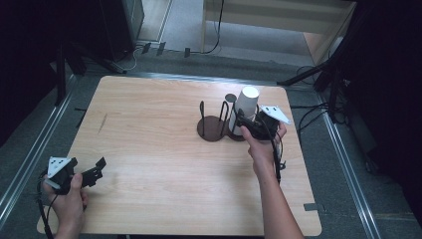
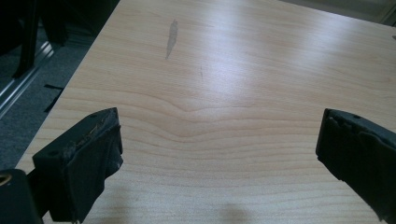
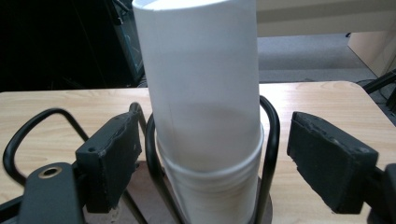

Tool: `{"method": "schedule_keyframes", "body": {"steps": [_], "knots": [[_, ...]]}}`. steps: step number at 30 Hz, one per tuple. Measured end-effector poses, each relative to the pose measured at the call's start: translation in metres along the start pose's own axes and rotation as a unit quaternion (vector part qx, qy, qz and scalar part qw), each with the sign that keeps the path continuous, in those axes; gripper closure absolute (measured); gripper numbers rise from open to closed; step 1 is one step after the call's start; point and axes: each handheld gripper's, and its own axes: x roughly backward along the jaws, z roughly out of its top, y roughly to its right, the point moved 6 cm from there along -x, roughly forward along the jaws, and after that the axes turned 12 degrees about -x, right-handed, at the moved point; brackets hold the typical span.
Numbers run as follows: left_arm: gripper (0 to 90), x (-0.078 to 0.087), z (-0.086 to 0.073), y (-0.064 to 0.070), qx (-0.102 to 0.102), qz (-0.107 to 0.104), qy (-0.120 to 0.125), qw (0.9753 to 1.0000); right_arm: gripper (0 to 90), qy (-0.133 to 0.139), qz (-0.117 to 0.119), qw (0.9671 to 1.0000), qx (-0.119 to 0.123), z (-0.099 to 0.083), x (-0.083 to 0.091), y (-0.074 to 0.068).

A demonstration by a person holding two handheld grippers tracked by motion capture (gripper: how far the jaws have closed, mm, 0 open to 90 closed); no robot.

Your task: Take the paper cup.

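right gripper (image 3: 212, 163) wide around smooth white paper cups (image 3: 205, 107) | black wire rack (image 3: 268, 154) | left gripper (image 2: 219, 154) wide over woodgrain table (image 2: 224, 70)

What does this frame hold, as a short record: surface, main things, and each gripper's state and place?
surface: wooden table
main thing: white paper cups, upside down, stacked on a dark wire rack
right gripper: open, jaws either side of the cups, apart from them
left gripper: open, near the table's near left corner, over bare wood
cup count: at least two; more cannot be told
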Motion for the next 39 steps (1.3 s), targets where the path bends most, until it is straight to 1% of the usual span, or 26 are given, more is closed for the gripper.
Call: {"method": "schedule_keyframes", "body": {"steps": [6, 13, 16, 18, 21, 22, 27, 28, 29, 31, 34, 39], "knots": [[0.6, 0.0, 0.0, 0.0, 0.0, -0.002, 0.0, 1.0, 16.5, 0.002, -0.011, 0.9999, 0.005, 0.007, -0.01, -0.002], [0.6, -0.001, 0.0, 0.001, -0.003, -0.006, 0.0, 1.0, 16.3, 0.0, -0.012, 0.9998, 0.018, 0.011, -0.019, -0.01], [0.6, -0.001, 0.0, 0.0, -0.002, -0.008, 0.0, 1.0, 16.3, -0.002, -0.022, 0.9994, 0.028, 0.01, -0.025, -0.013], [0.6, -0.001, 0.0, 0.001, -0.003, -0.01, -0.001, 0.9999, 16.3, -0.002, -0.026, 0.9992, 0.029, 0.01, -0.029, -0.013], [0.7, -0.001, 0.0, 0.001, -0.005, -0.01, -0.002, 0.9999, 16.4, 0.0, -0.028, 0.9993, 0.024, 0.011, -0.033, -0.014], [0.7, -0.001, 0.0, 0.001, -0.007, -0.012, -0.003, 0.9999, 16.8, -0.001, -0.032, 0.9993, 0.018, 0.011, -0.037, -0.013], [0.8, -0.002, 0.0, 0.002, -0.008, -0.014, -0.004, 0.9999, 18.8, 0.004, -0.036, 0.9992, 0.016, 0.01, -0.041, -0.011], [4.7, -0.003, 0.0, 0.002, -0.009, -0.006, -0.004, 0.9999, 20.4, 0.005, -0.04, 0.9991, 0.015, 0.009, -0.044, -0.01], [6.7, -0.003, 0.0, 0.002, -0.009, -0.006, -0.004, 0.9999, 20.4, 0.005, -0.04, 0.9991, 0.015, 0.009, -0.044, -0.01], [6.9, -0.003, 0.0, 0.003, -0.012, -0.003, -0.005, 0.9999, 23.8, 0.005, -0.04, 0.999, 0.022, 0.006, -0.046, -0.01], [6.9, -0.003, 0.001, 0.002, -0.008, -0.002, -0.004, 1.0, 24.9, 0.01, -0.038, 0.9986, 0.037, 0.006, -0.046, -0.012], [6.9, -0.003, 0.001, 0.002, -0.01, 0.0, -0.005, 0.9999, 26.1, 0.016, -0.025, 0.9991, 0.03, 0.01, -0.043, -0.011]]}}
